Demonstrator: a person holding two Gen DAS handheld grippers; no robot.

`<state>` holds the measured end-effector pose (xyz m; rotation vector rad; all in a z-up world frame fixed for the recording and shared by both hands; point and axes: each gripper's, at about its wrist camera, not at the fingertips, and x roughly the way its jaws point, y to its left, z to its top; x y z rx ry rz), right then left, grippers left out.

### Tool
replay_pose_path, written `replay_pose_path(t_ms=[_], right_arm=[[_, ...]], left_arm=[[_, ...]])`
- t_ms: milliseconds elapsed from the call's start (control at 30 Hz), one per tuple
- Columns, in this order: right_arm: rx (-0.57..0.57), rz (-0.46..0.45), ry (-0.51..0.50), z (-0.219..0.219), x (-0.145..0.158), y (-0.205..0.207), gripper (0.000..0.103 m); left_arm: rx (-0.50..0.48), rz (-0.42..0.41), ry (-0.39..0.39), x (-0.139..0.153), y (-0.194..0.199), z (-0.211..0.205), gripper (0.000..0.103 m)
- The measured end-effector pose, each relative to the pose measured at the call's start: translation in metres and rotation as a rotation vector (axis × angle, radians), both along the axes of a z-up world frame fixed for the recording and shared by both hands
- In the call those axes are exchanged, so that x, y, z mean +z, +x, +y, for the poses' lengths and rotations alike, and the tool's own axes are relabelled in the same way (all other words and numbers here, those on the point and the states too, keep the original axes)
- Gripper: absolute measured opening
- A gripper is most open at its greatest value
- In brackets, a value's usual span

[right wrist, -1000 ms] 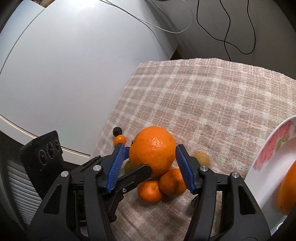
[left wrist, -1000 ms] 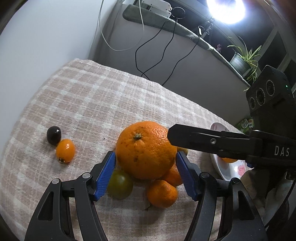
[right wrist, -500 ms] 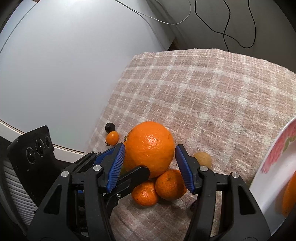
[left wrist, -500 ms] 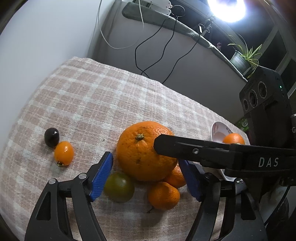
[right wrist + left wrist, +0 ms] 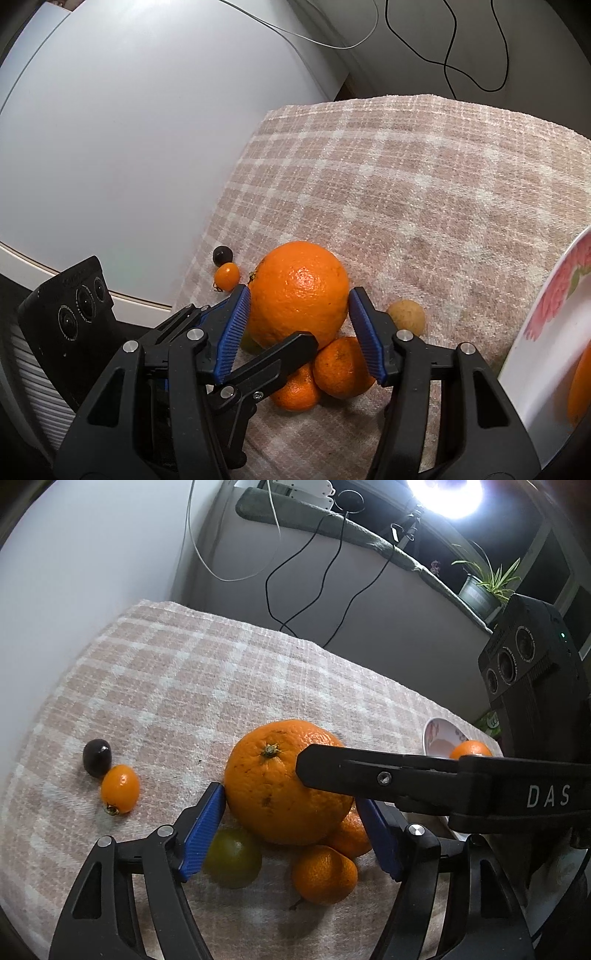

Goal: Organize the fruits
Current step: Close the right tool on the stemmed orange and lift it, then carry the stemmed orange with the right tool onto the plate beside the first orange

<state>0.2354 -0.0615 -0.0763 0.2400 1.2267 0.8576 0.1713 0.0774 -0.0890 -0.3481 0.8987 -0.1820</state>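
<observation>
**A:** How is this step best being handled?

**B:** It is looking like a hand-over. Two mandarins (image 5: 324, 873) and a green fruit (image 5: 232, 862) are crowding the near side of the large orange (image 5: 266, 775), which is sitting on the checked cloth (image 5: 221, 686); so the lift is wanting to go straight up, not dragging across them. The plate (image 5: 432, 734), beyond the orange to its right, is probably waiting.

**A:** And the tools?

**B:** The left gripper (image 5: 290, 794) is straddling the orange with its jaws parted; they have just been opening, and the pads are slack beside the peel. The right gripper (image 5: 299, 291), roughly half spread, is seemingly pinching that orange; its blue pads are pressing on both flanks.
</observation>
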Motion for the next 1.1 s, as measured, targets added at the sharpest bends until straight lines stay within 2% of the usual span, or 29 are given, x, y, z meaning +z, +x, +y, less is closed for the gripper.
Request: replay_pose_path(t_ms=[167,433,867,1100], right_arm=[[-0.005,-0.004,0.016,-0.003,0.005,-0.003,0.058],[-0.010,-0.045,0.047,-0.020,0.030,-0.013,0.058],[-0.061,-0.070,0.096,-0.072,0.068,-0.039,0.058],[-0.096,-0.072,0.115,-0.104,0.072,-0.051,0.058]], left_arm=[[0.006,-0.021,0.018,0.008,-0.005,-0.003,0.072],[-0.006,-0.079,0.048,0.029,-0.015,-0.016,0.072],[-0.065,-0.139,0.055,0.049,-0.033,-0.061,0.072],[-0.104,-0.166,0.067,0.059,-0.040,-0.088,0.072]])
